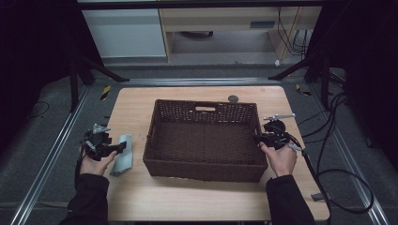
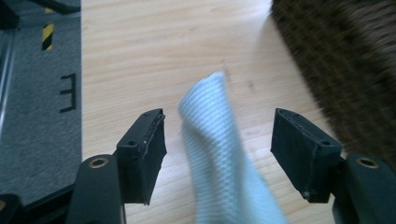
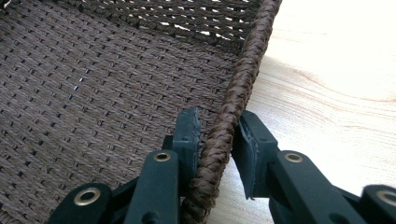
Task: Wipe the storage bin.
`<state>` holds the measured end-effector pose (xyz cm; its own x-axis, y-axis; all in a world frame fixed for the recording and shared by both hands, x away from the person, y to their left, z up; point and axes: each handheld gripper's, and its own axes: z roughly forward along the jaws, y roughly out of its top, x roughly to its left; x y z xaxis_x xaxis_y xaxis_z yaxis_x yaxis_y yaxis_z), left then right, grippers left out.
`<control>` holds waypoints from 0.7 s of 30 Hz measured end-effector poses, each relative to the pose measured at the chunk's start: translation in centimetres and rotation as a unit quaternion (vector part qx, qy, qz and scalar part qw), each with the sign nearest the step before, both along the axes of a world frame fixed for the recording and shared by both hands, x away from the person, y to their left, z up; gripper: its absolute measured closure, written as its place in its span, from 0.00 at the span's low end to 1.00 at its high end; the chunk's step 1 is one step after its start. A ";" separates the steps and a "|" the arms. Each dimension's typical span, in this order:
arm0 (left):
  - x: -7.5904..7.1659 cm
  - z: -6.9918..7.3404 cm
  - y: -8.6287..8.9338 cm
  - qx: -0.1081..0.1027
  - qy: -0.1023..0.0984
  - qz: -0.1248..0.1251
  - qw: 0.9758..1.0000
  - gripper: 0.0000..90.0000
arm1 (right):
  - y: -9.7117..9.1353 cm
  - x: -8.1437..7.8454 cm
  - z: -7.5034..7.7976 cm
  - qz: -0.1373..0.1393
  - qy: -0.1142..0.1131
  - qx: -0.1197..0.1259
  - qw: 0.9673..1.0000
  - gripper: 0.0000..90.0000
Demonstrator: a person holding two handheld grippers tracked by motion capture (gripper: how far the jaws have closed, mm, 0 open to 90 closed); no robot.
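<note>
A dark brown woven basket [image 1: 202, 104] stands in the middle of the wooden table [image 1: 197, 197], empty inside. A pale blue cloth [image 1: 123, 154] lies crumpled on the table left of the basket. My left gripper [image 1: 120, 147] is over the cloth's near end. In the left gripper view the left gripper [image 2: 219, 117] stands open with the cloth [image 2: 215, 158] rising between the jaws, touching neither pad [image 2: 149, 140]. My right gripper [image 1: 257, 138] is at the basket's right wall. There the right gripper [image 3: 218, 119] is shut on the braided rim [image 3: 245, 65], one jaw inside the basket and one outside.
Metal frame rails run along both sides of the table. Black cables [image 1: 338, 140] trail over the floor at the right. A small dark round disc [image 1: 233, 98] lies behind the basket near the far edge. Bare tabletop lies in front of the basket.
</note>
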<state>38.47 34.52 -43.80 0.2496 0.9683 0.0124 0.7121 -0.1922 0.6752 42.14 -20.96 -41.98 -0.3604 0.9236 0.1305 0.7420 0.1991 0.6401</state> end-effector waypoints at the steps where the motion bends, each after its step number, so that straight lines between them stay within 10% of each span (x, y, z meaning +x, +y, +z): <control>1: 0.1 -0.3 0.1 0.000 0.005 0.001 1.000 0.38 | 0.0 0.0 0.0 0.000 0.000 0.000 1.000 0.79; 9: -0.3 -2.1 0.3 -0.001 0.028 -0.008 1.000 0.38 | 0.0 0.0 0.0 0.001 -0.002 -0.002 1.000 0.79; 21: 0.1 -3.8 0.2 -0.023 0.089 -0.015 0.996 0.74 | 0.0 0.0 0.0 0.000 -0.003 0.000 1.000 0.79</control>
<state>38.53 34.77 -47.64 0.2722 0.9591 -0.0780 0.8161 -0.1871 0.5467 42.11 -20.97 -41.99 -0.3610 0.9238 0.1278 0.7384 0.1994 0.6442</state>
